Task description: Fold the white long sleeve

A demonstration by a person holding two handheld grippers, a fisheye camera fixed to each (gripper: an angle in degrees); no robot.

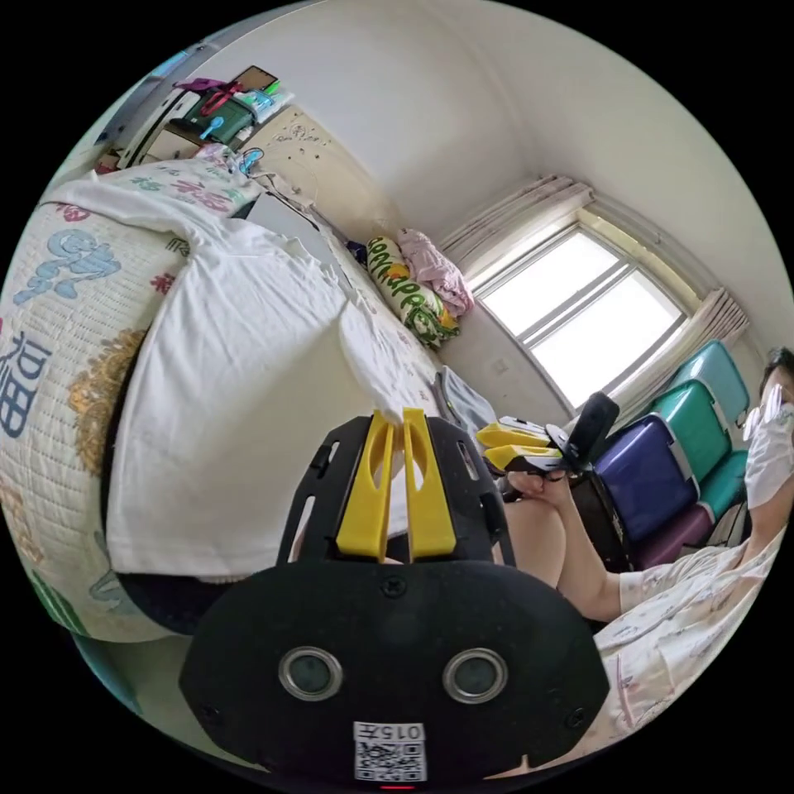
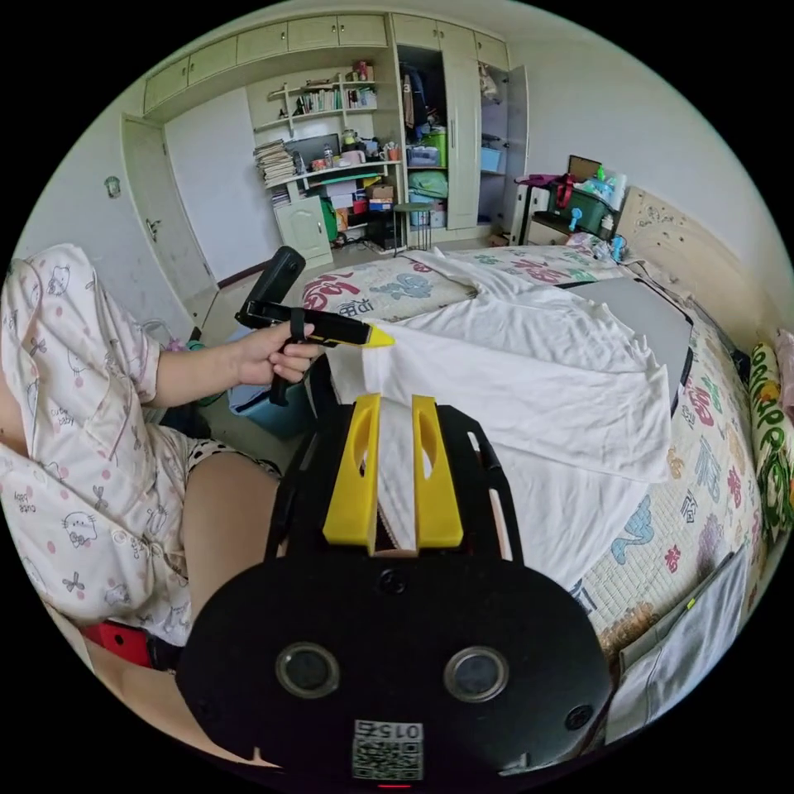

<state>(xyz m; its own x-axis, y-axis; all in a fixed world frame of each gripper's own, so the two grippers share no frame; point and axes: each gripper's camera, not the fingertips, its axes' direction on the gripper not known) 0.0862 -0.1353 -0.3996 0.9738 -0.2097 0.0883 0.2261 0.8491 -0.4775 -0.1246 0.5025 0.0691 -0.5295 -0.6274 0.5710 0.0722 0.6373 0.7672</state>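
- The white long sleeve is spread across a patterned quilt on a bed, with its near edge lifted toward the person seated alongside; in the left gripper view the same shirt is seen draped over the quilt.
- The cloth is shown plain white and thin, with soft creases, and one layer is already laid over another across the middle, so the fold is judged to be partly made.
- A strip of the shirt's edge is pinched between the yellow jaws of the right gripper, which are drawn close with fabric between them.
- The left gripper is seen with jaws pressed nearly together on a point of white cloth; in the right gripper view that tool is held by a hand at the shirt's near corner.
- Risk is judged to lie in the thin fabric: if either grip is slight, the edge could slip out during the carry and the fold could land crooked.
- Uneven pulling by the two tools could drag the lower layer and bunch it against the quilt.
- A grey panel lies beyond the shirt, pillows are stacked by the window, and shelves stand across the room.
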